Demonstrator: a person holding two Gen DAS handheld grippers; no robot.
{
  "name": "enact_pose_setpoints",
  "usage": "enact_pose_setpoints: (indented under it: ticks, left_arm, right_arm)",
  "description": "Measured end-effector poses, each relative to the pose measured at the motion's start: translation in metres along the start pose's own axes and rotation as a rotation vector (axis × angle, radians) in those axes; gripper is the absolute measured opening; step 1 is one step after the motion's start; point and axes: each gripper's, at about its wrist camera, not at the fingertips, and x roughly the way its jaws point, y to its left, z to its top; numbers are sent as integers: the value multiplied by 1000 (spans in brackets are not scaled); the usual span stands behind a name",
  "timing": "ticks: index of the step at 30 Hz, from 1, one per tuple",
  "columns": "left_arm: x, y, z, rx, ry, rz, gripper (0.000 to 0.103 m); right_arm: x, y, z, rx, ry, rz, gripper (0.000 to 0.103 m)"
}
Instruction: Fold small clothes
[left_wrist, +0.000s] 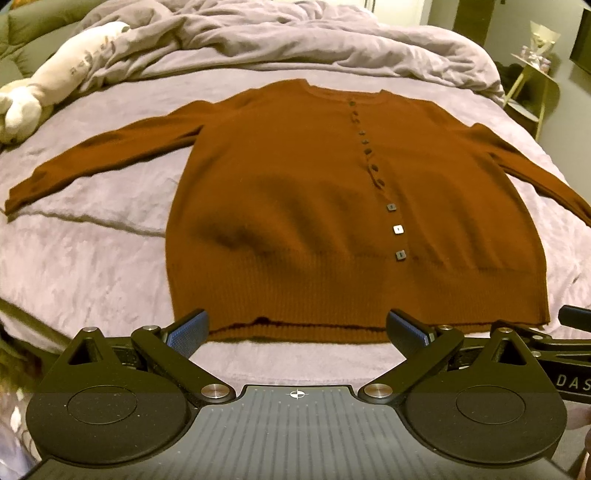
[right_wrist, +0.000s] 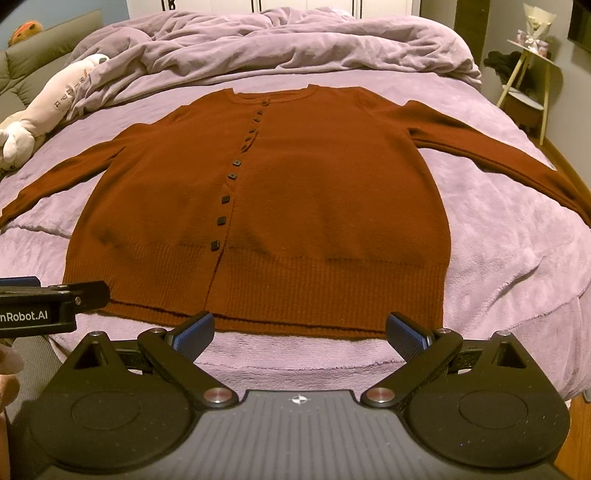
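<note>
A rust-brown buttoned cardigan (left_wrist: 314, 206) lies flat and face up on the bed, both sleeves spread out sideways, hem toward me. It also shows in the right wrist view (right_wrist: 295, 206). My left gripper (left_wrist: 297, 328) is open and empty, hovering just in front of the hem, left of the button line. My right gripper (right_wrist: 299, 328) is open and empty, in front of the hem's right half. The left gripper's body (right_wrist: 55, 299) shows at the left edge of the right wrist view; the right gripper's body (left_wrist: 554, 343) shows at the right edge of the left wrist view.
The bed has a lilac blanket (right_wrist: 498, 229) with a rumpled duvet (right_wrist: 277, 40) at the far end. A white plush toy (right_wrist: 48, 107) lies at the far left. A small side table (right_wrist: 528, 74) stands off the bed's right side.
</note>
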Motion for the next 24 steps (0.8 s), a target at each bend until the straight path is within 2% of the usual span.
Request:
enact_pose_setpoints:
  ticks: [24]
  left_arm:
    - [4, 2, -2, -14, 18, 1, 103]
  right_arm:
    - [-1, 0, -1, 0, -10, -5, 99]
